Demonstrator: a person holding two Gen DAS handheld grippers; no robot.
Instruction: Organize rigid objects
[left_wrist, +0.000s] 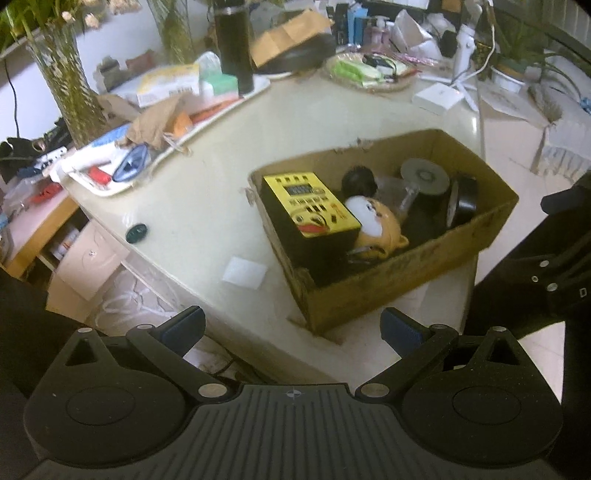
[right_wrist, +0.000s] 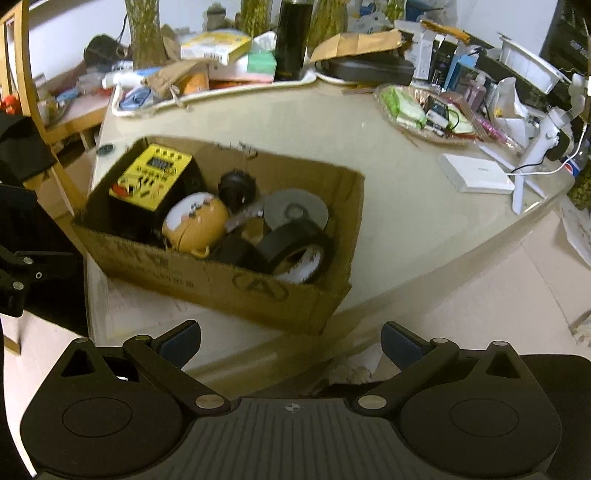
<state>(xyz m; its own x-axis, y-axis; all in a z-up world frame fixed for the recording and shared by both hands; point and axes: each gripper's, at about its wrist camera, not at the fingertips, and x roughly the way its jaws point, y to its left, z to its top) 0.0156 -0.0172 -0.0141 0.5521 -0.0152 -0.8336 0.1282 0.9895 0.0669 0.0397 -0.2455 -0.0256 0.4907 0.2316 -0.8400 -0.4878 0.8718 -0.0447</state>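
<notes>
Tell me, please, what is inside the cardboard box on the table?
Inside the cardboard box I see a yellow-faced black device, a round yellow toy, a grey disc and a black tape roll. The box bottom under them is covered.

Dim indoor light, soft blur, fisheye-bent edges, dark corners.

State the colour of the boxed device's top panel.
Yellow with black markings on the device; clearest in the left wrist view.
</notes>
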